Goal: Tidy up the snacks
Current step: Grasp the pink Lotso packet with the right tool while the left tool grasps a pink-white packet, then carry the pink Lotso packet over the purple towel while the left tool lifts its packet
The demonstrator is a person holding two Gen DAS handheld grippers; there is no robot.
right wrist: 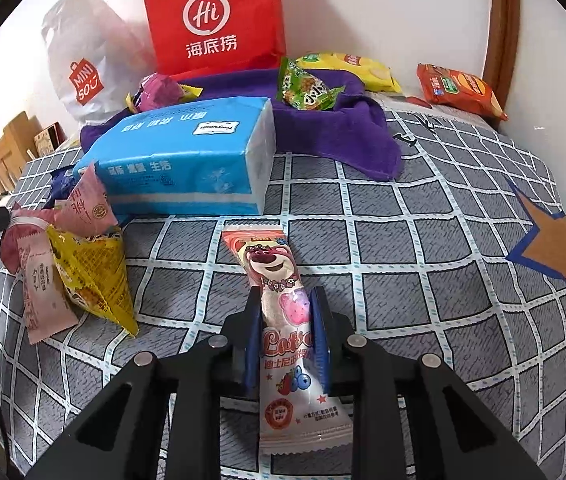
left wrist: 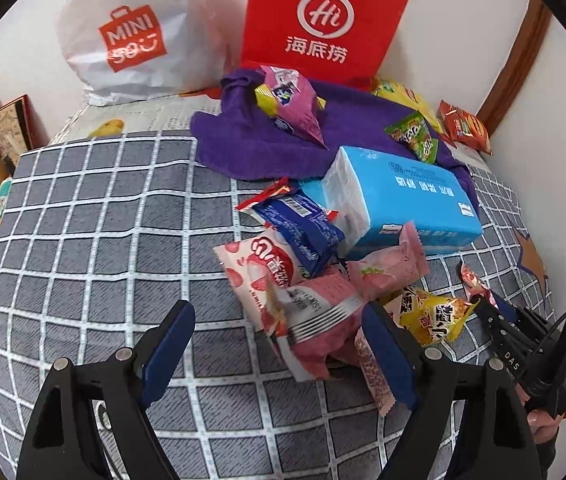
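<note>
The right gripper (right wrist: 285,332) pinches a bear-print snack stick (right wrist: 283,320) at its middle, the packet lying on the checked cloth (right wrist: 423,280) apart from the snack pile (right wrist: 75,272). The step in hand looks like picking it up. The left gripper (left wrist: 279,348) hangs spread over the pile (left wrist: 323,300), gripping nothing. Next probably comes lifting the stick clear and carrying it to the other snacks.
</note>
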